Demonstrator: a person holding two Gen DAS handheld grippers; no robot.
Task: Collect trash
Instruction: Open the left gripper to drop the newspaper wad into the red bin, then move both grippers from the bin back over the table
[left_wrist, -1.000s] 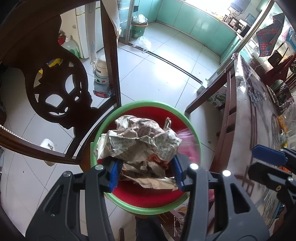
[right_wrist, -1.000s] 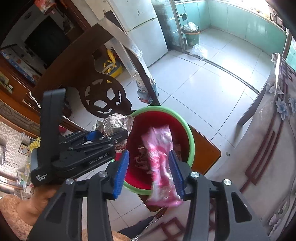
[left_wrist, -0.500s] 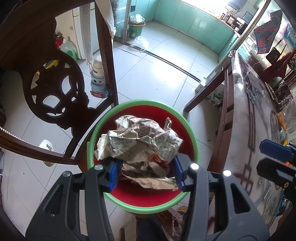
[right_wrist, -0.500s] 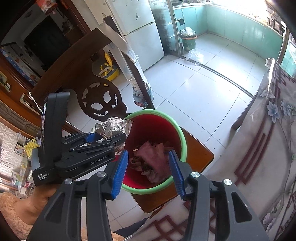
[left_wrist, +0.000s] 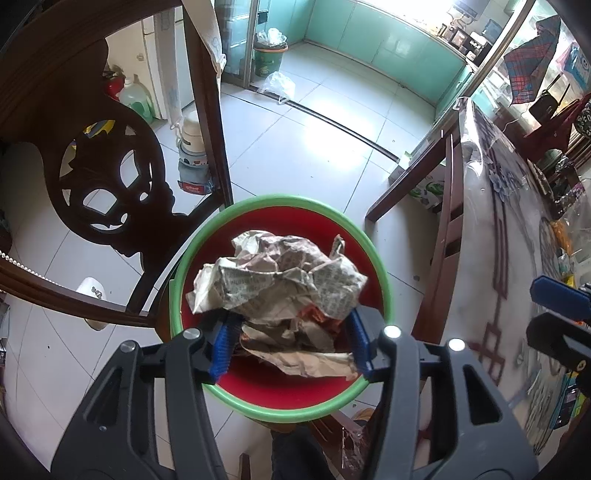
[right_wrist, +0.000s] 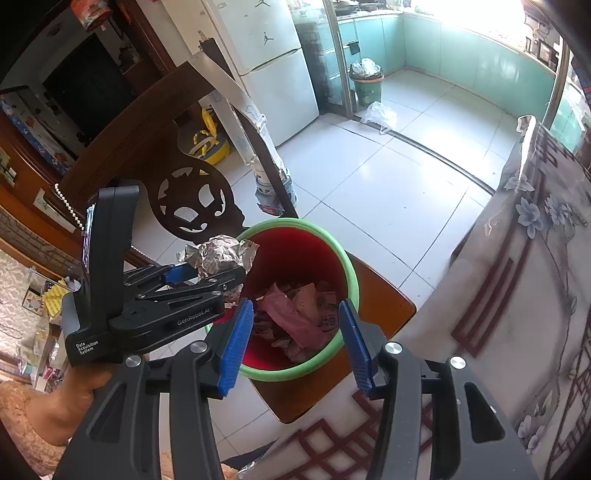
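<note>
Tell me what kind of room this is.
Most likely a home dining area opening onto a kitchen: a carved wooden chair, a cloth-covered table, a white fridge, and teal kitchen cabinets beyond.

Crumpled printed paper (left_wrist: 277, 284) looks matt and rough. The red bin (right_wrist: 295, 254) is smooth plastic. The floor tiles (left_wrist: 332, 147) shine glossy.

Left wrist view: mounted on the left hand-held gripper (left_wrist: 290, 345), angled steeply down, close above the red bin (left_wrist: 279, 402). Right wrist view: on the right hand-held gripper (right_wrist: 295, 345), also angled down, set slightly further back and to the right. Both share the bin (right_wrist: 334, 254), carved chair (left_wrist: 110, 177) and tiled floor (left_wrist: 306, 147).
</note>
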